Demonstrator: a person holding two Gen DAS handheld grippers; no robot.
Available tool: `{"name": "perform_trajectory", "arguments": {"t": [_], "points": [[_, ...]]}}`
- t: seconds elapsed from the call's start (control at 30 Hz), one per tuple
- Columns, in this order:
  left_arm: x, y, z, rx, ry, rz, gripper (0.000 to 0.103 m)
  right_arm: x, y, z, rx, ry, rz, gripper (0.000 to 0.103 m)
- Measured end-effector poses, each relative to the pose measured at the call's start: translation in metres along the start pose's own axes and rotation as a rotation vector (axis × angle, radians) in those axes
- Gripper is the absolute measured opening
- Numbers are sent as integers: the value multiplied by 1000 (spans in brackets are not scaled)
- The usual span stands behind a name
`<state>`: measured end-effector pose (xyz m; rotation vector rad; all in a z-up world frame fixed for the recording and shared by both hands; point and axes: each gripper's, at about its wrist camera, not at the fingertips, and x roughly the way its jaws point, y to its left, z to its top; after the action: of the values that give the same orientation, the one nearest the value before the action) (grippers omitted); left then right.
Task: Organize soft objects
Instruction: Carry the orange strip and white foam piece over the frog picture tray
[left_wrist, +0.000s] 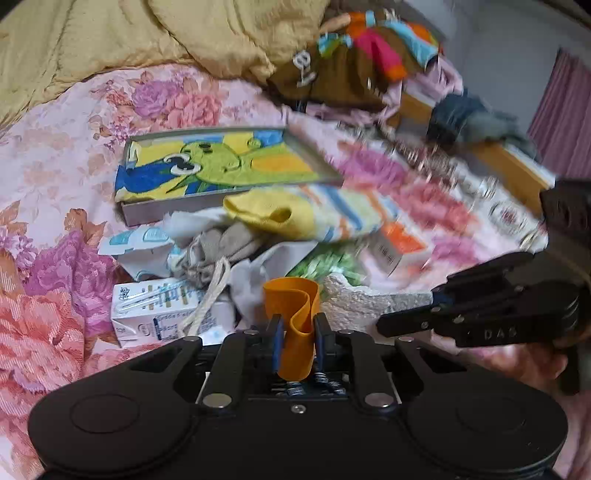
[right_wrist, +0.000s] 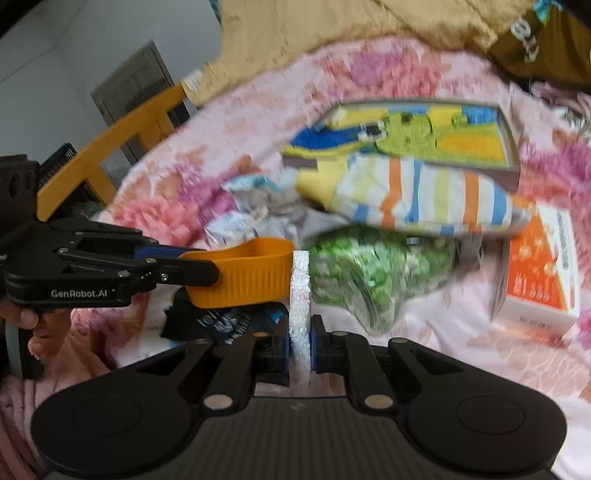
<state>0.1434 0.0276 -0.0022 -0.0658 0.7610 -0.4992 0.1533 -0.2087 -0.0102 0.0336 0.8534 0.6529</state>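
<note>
- I have an orange ribbed rubbery cup (left_wrist: 295, 325), squashed and folded, pinched between the pads of my left gripper (left_wrist: 298, 338); in the right wrist view the same cup (right_wrist: 240, 273) sticks out past the left gripper's (right_wrist: 207, 266) fingertips, long axis level, open mouth up, its far end just beside the foam.
- My right gripper (right_wrist: 300, 343) is pressed onto a thin white foam strip (right_wrist: 299, 295), which stands on edge between the blue pads and runs straight ahead along the fingers; from the left wrist I see that foam (left_wrist: 369, 299) reaching leftward from the right gripper's (left_wrist: 428, 301) tips toward the cup.
- Readable writing: "GenRobot.AI" on the side of the left gripper, "DAS" on the side of the right gripper.
- Beyond the cup lies a heap: a striped yellow, blue and orange sock-like cloth (left_wrist: 303, 218), a green-speckled bag (right_wrist: 369, 273), beige drawstring pouches (left_wrist: 221, 251), and a small white drink carton (left_wrist: 162, 310) whose print is too small to read.
- An orange-and-white box (right_wrist: 539, 266) lies right of the heap; its text is blurred.
- Behind the heap sits a shallow grey tray (left_wrist: 147, 214) holding a cloth with a green cartoon figure (left_wrist: 218, 162).
- Everything rests on a pink floral bedspread (left_wrist: 55, 184); a mustard quilt (left_wrist: 110, 33) and a brown multicoloured garment (left_wrist: 347, 70) with white lettering I cannot read lie at the far side.
</note>
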Motion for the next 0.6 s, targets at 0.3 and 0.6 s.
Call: {"name": "perform_trajectory", "arguments": {"t": [0.3, 0.6], "points": [[-37, -7, 7, -55, -185, -62, 18, -42, 2, 9, -2, -213, 8, 11], [-28, -7, 55, -74, -336, -17, 18, -45, -20, 47, -7, -350, -46, 11]]}}
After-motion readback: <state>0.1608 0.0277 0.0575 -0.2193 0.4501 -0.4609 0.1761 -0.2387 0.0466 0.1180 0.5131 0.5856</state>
